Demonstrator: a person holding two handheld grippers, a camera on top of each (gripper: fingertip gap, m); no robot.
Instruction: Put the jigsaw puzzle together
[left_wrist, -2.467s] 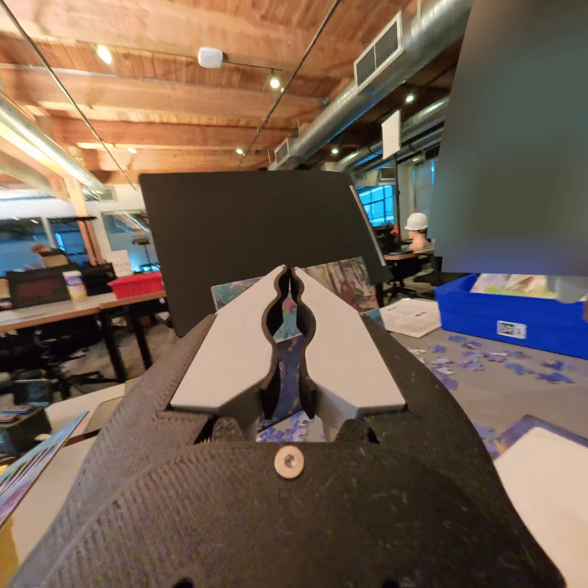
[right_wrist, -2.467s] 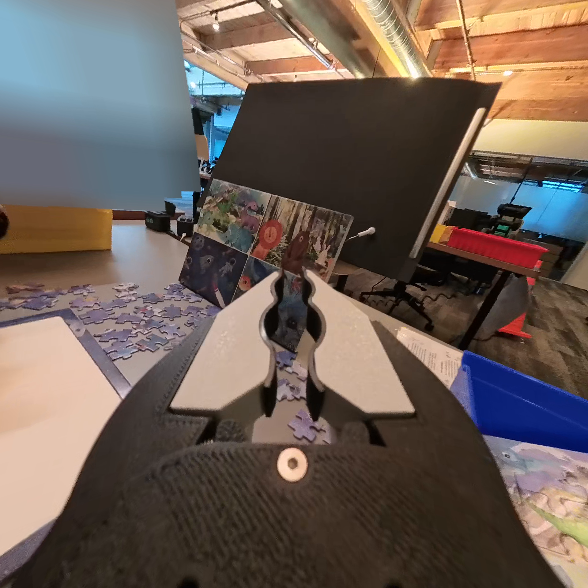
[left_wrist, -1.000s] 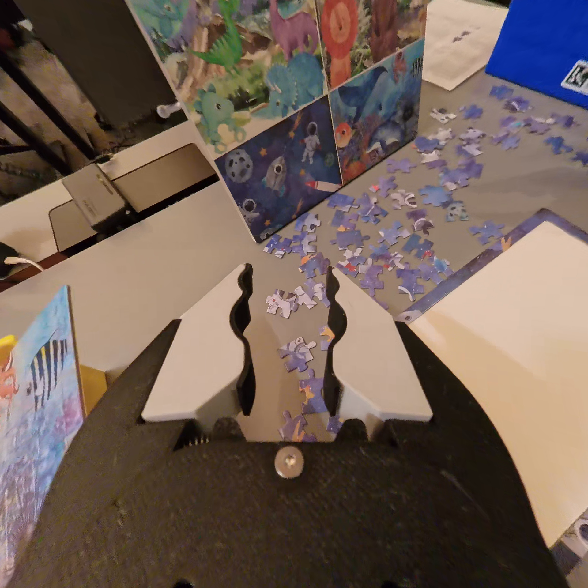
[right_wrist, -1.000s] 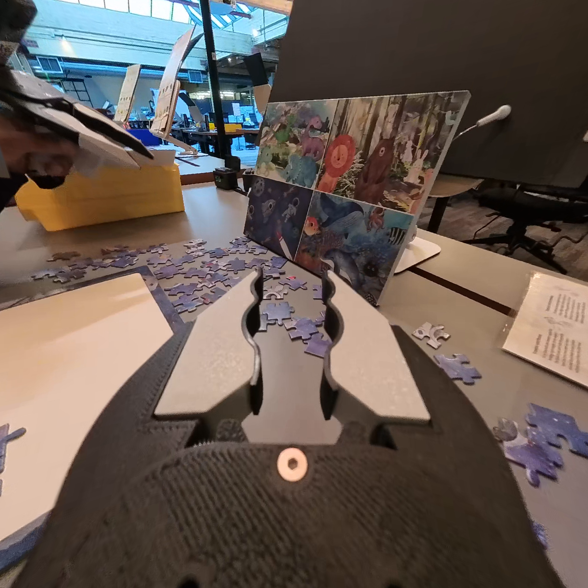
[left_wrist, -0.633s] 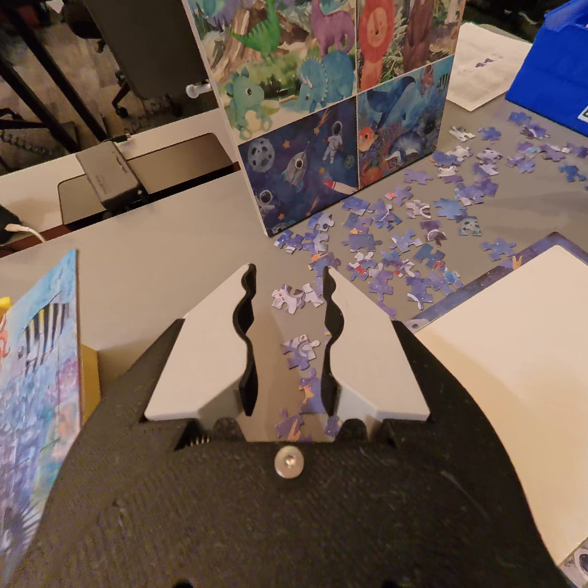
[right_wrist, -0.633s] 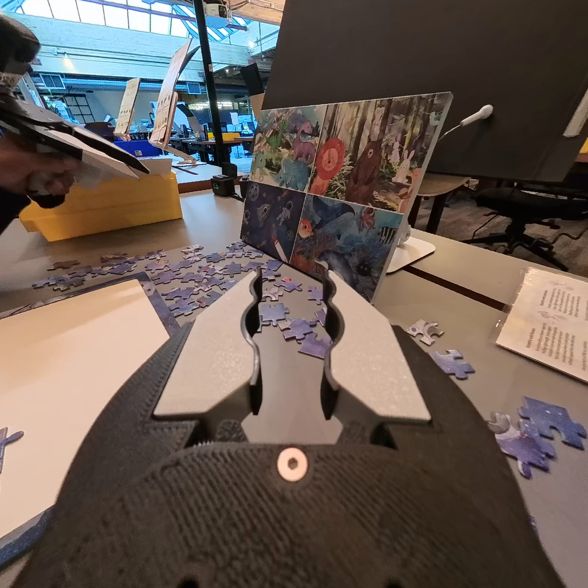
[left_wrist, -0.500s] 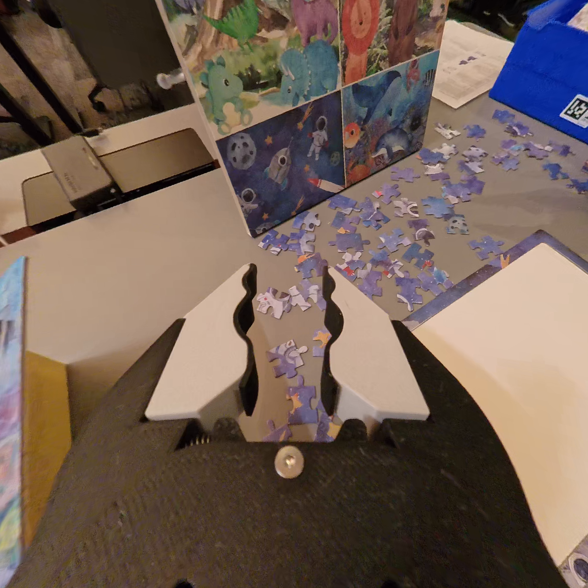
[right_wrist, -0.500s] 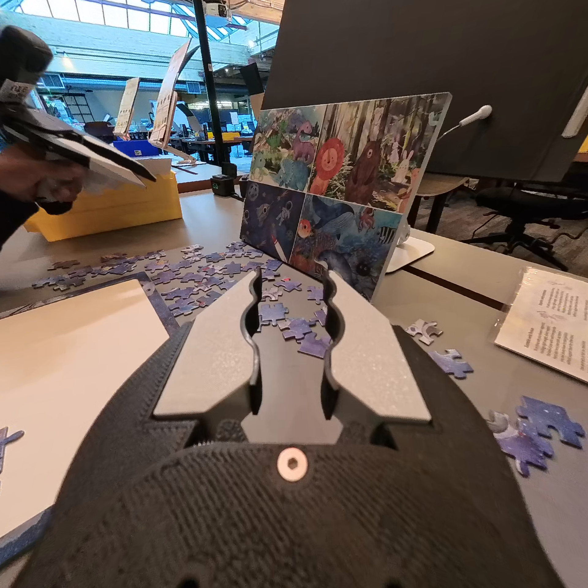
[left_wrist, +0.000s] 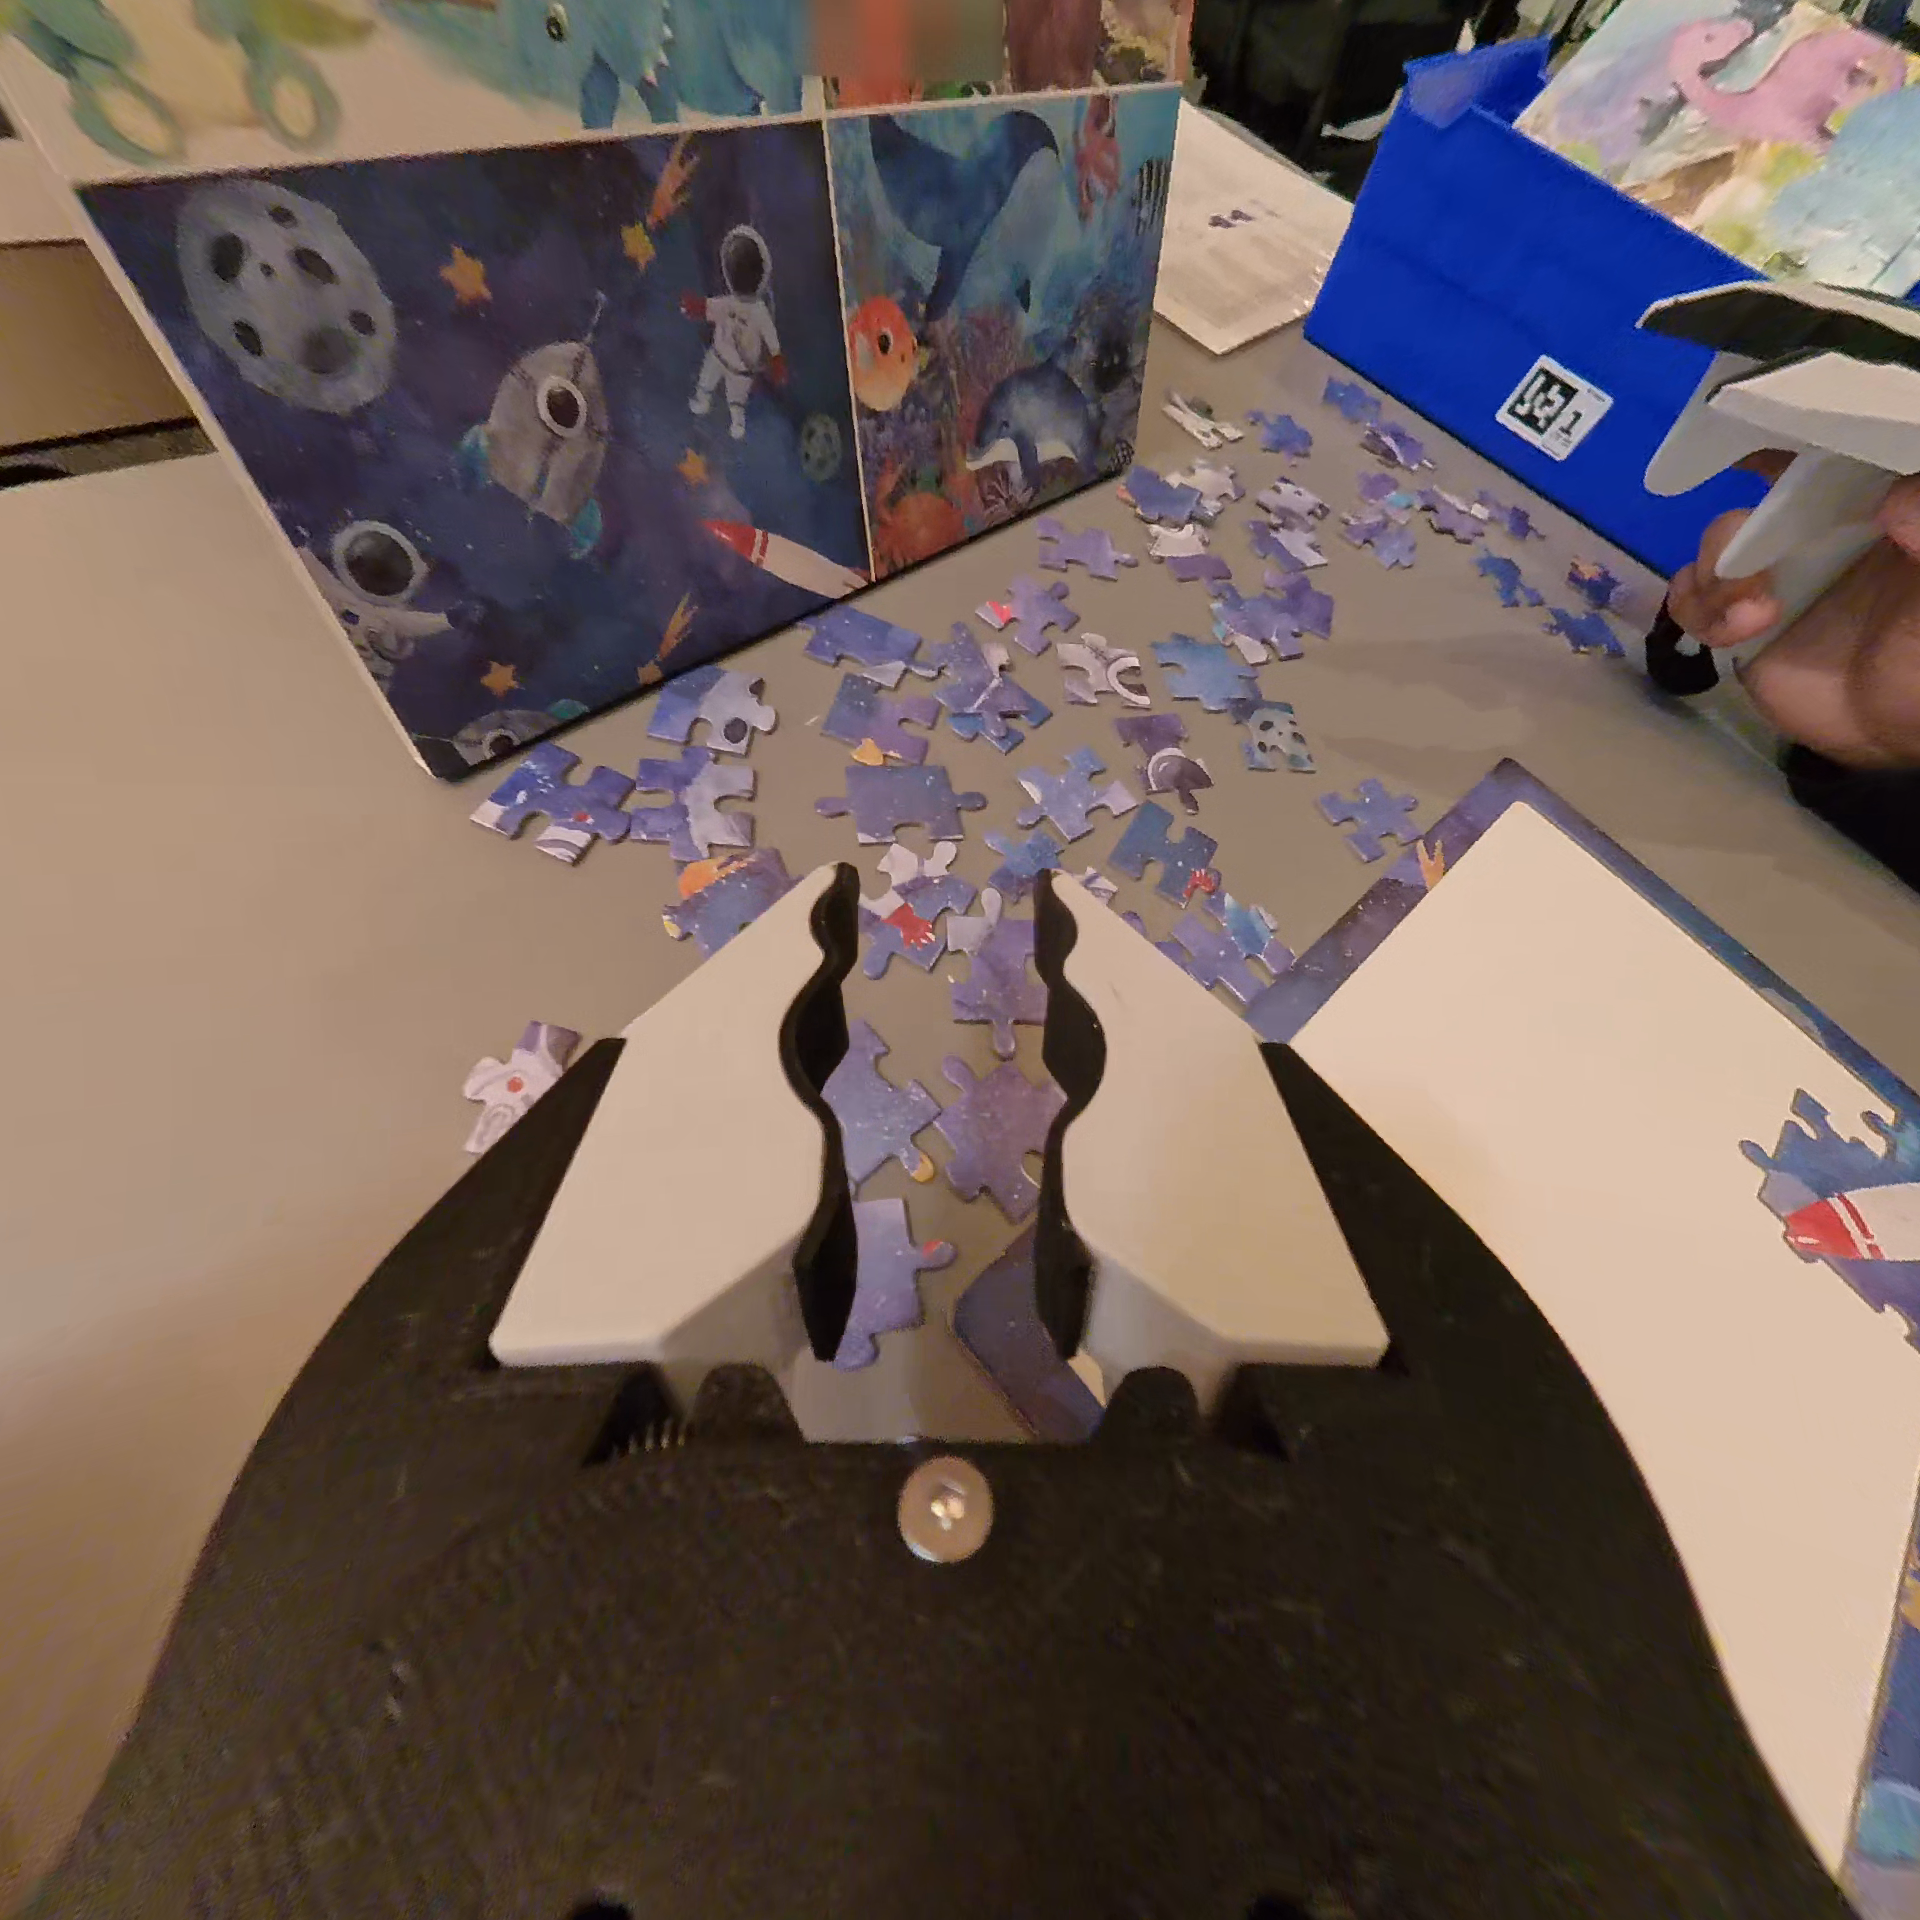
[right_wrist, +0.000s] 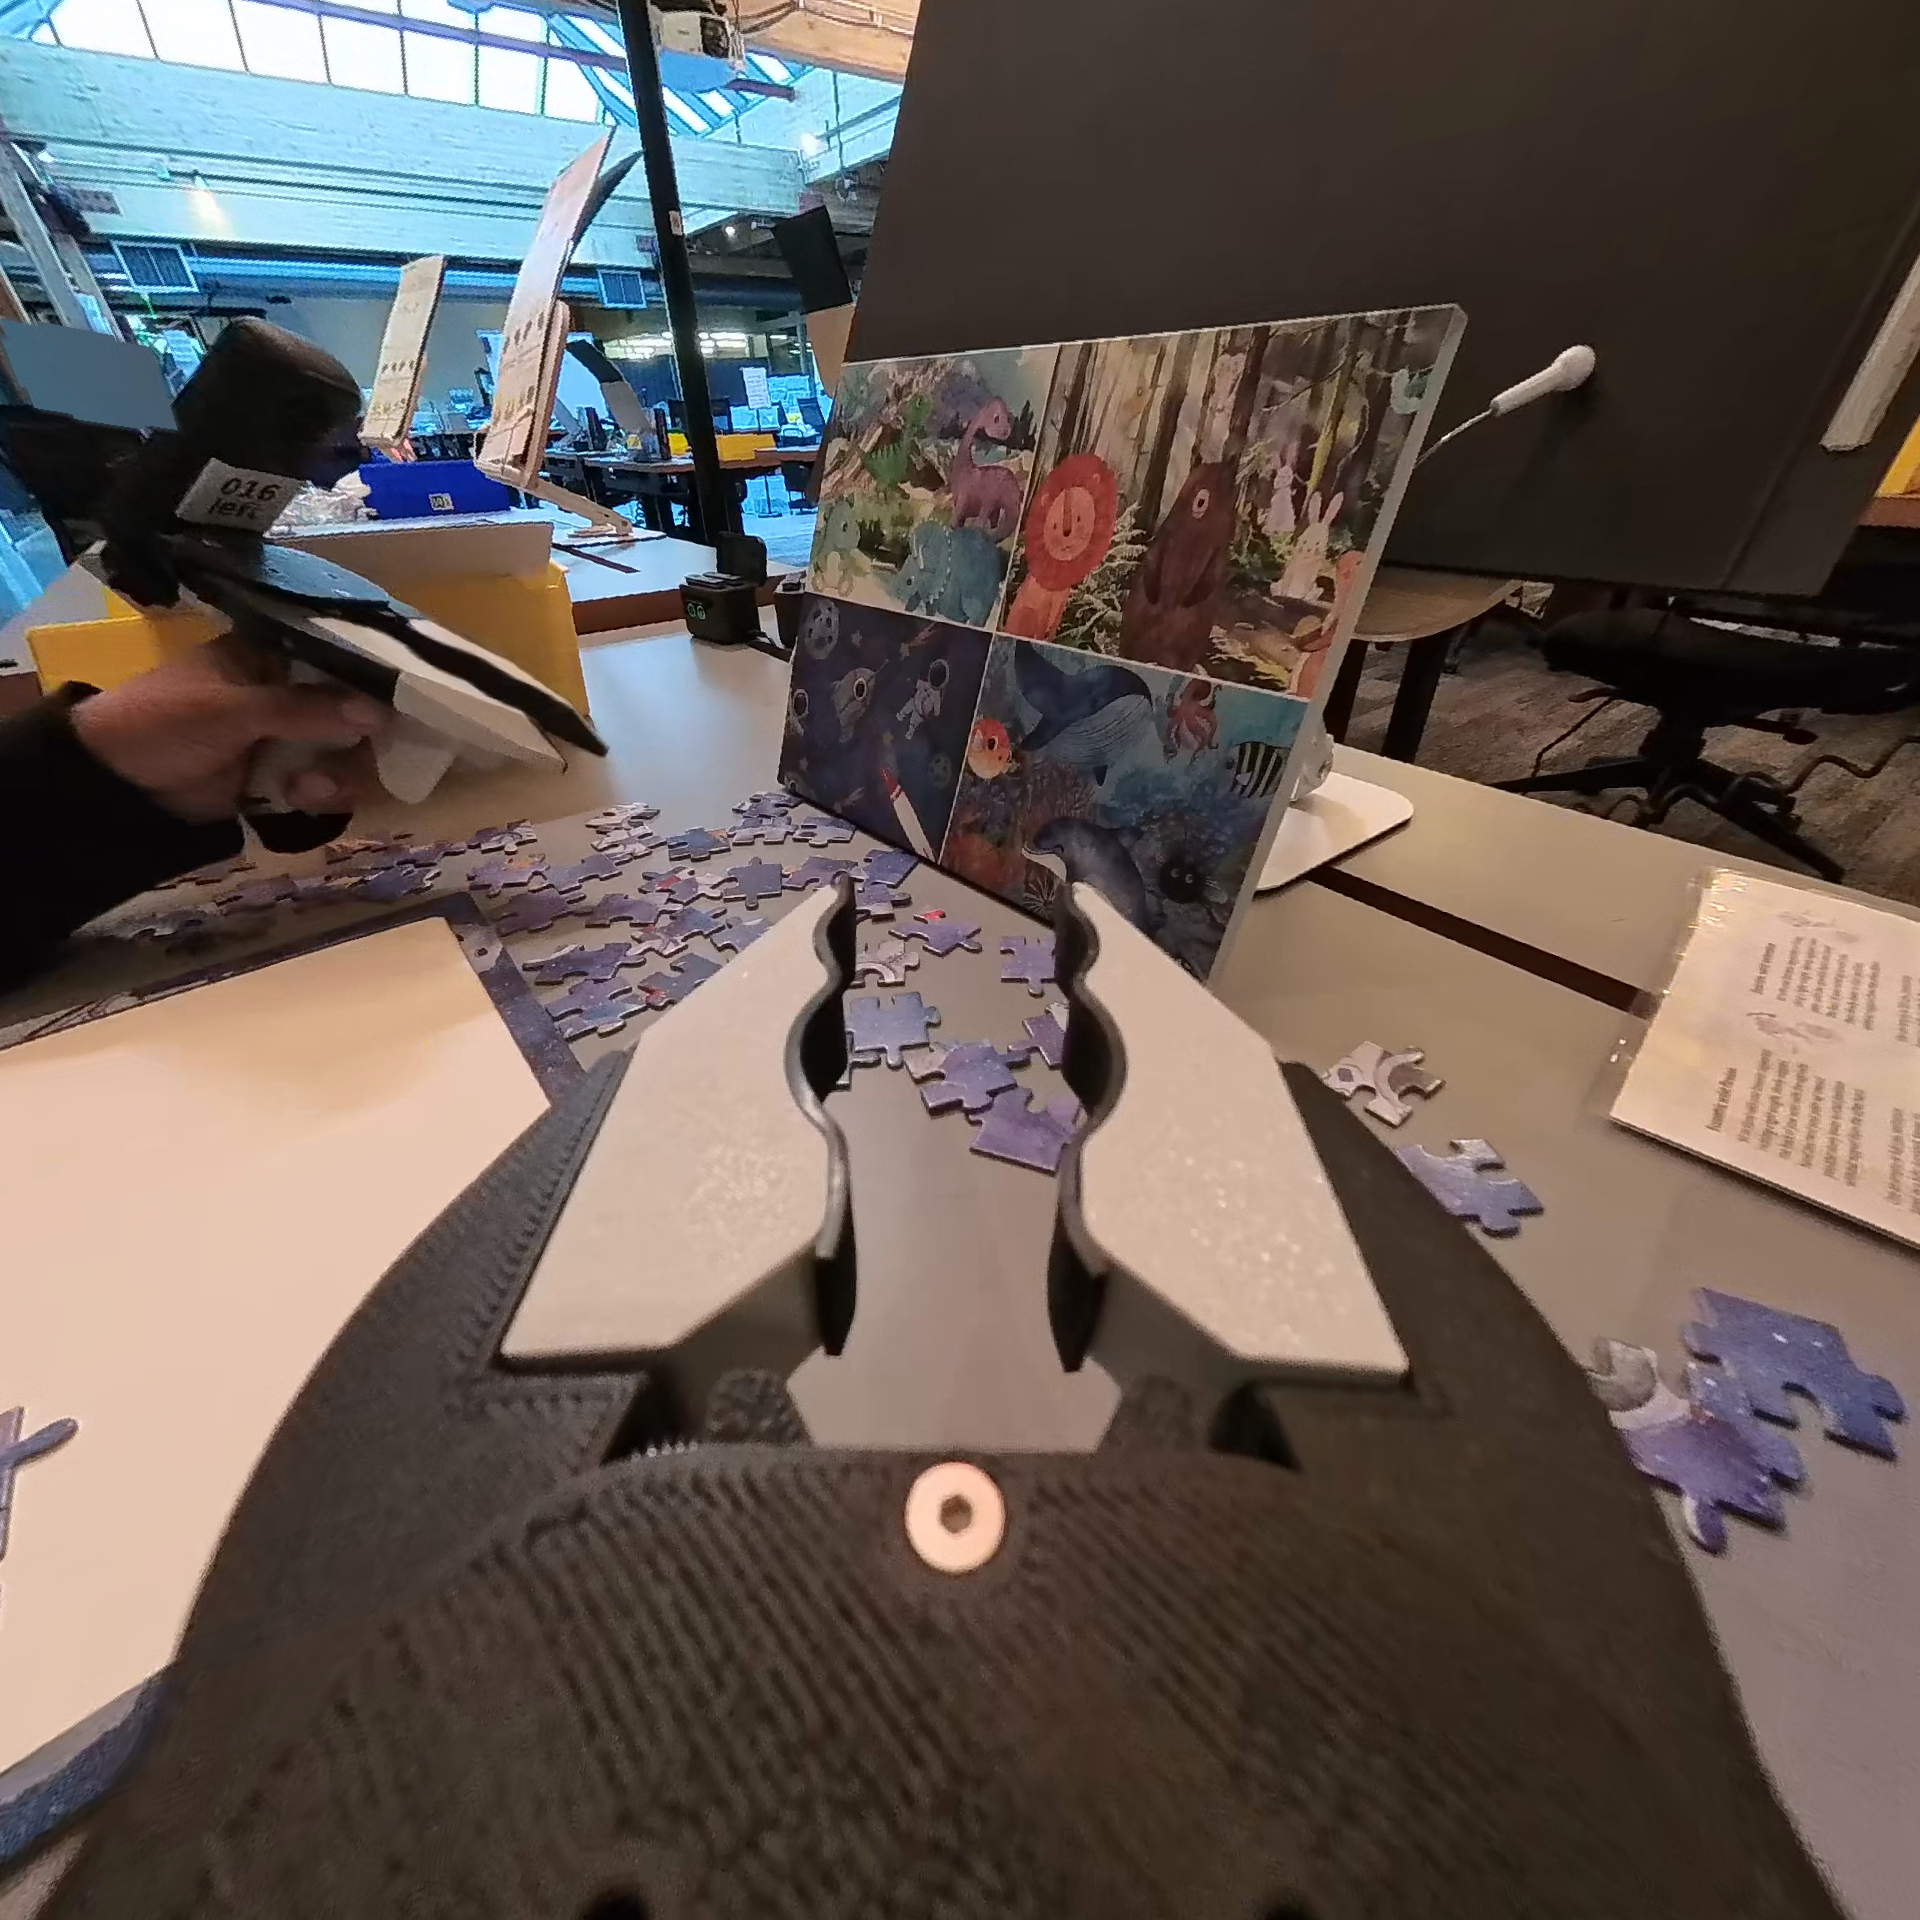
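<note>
I hold my left gripper and right gripper with jaws apart and empty over loose puzzle pieces on the desk.

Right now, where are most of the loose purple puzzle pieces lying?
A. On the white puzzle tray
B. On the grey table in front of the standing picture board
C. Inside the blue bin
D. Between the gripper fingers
B: the loose pieces are scattered on the grey table just before the picture board.
</note>
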